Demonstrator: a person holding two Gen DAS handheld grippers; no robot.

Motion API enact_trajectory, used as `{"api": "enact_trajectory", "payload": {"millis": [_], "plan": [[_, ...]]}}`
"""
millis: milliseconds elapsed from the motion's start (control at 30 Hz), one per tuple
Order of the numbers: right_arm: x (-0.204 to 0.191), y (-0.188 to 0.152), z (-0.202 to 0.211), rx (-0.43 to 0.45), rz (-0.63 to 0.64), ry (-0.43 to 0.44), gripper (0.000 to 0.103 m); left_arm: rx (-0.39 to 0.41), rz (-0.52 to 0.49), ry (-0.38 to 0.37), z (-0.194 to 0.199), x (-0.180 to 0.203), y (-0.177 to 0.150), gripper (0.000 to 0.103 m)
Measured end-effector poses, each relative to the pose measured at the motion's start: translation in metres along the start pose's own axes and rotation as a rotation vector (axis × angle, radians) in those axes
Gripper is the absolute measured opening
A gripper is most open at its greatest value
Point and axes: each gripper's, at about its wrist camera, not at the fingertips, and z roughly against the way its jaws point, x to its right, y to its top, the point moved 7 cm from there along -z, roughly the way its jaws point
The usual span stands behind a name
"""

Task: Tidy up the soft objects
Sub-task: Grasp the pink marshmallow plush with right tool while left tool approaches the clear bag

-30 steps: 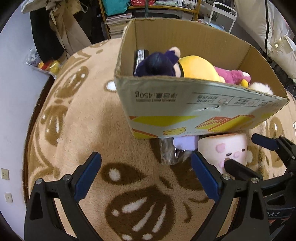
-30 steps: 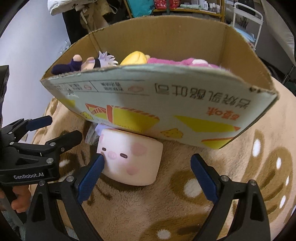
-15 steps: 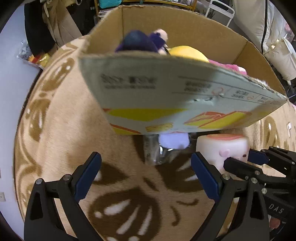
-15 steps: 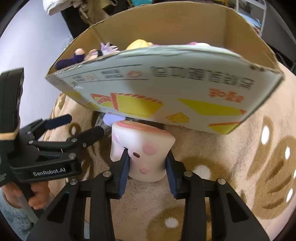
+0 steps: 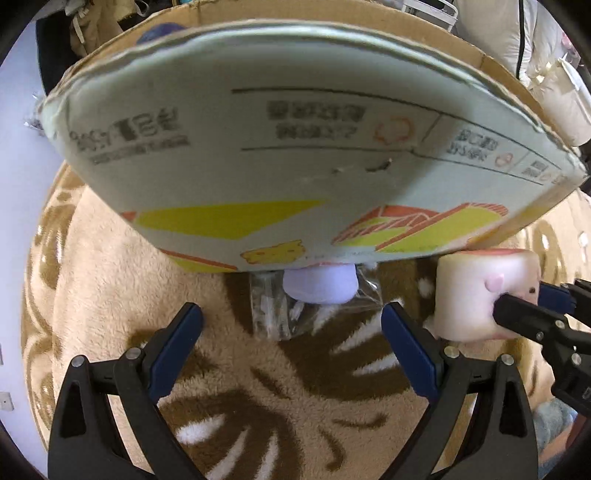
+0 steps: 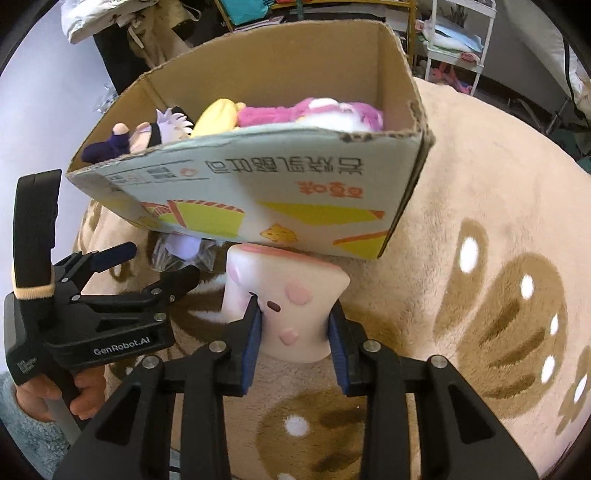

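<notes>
My right gripper is shut on a cream pig-faced plush block, squeezing its sides; the block also shows at the right of the left wrist view. It sits just in front of the cardboard box, which holds a purple-haired doll, a yellow plush and a pink plush. My left gripper is open and empty, close to the box wall, facing a lilac soft toy in clear wrap that lies half under the box.
Everything rests on a tan plush rug with brown paw marks. Shelves and a white cart stand behind the box. Hanging clothes are at the back left.
My right gripper closed on the pig plush block and has drawn back a little with it. My left gripper moved in closer to the box and the wrapped lilac toy, still open.
</notes>
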Motion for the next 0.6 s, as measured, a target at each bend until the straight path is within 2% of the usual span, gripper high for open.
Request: {"api": "enact_trajectory", "payload": {"millis": [133,267,600], "plan": [[0.001,0.0,-0.001,-0.007,-0.015,0.015,0.036,0.058,0.051,0.016,-0.001,-0.001,0.009,0.096],[0.007,-0.002,0.0,-0.017,-0.019,0.015,0.036,0.036,0.048,0.03,-0.012,0.002,0.007,0.096],[0.007,-0.003,-0.007,-0.022,0.003,-0.005,0.037,0.049,0.011,0.043,-0.02,0.019,0.016,0.096]]}}
